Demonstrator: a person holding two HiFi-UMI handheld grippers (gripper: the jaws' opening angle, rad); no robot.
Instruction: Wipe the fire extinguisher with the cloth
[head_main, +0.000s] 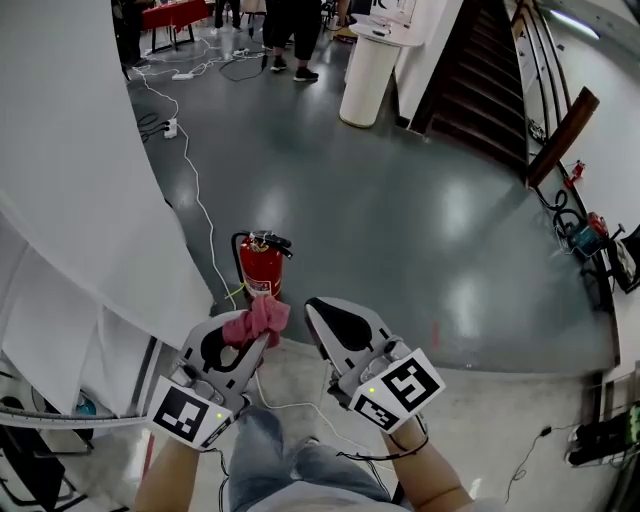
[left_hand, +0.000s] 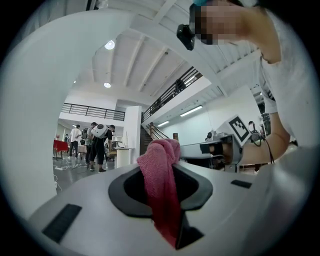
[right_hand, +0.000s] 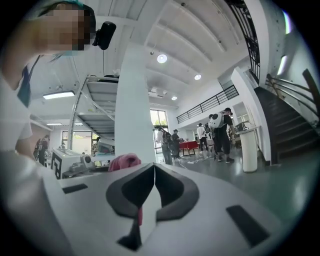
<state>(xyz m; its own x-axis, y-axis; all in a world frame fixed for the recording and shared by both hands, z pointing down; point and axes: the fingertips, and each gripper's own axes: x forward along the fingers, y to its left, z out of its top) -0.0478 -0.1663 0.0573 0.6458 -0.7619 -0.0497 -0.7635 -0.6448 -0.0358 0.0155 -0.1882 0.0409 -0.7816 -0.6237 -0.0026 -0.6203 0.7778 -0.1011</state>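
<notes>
Both pairs of jaws are closed at lower centre: left gripper (head_main: 260, 338) pinching the cloth (head_main: 260, 318), right gripper (head_main: 314, 311) tip-to-tip, just below the fire extinguisher (head_main: 260, 270).

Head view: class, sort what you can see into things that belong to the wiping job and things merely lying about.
Belongs to the job: fire extinguisher; pink cloth, clamped in the left hand-held gripper.

Just lying about: trailing white cable; power strip; white cylindrical stand; staircase.

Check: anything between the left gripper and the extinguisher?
Only the pink cloth, clamped in the left gripper and bunched in front of the fire extinguisher base. The head view shows it.
</notes>
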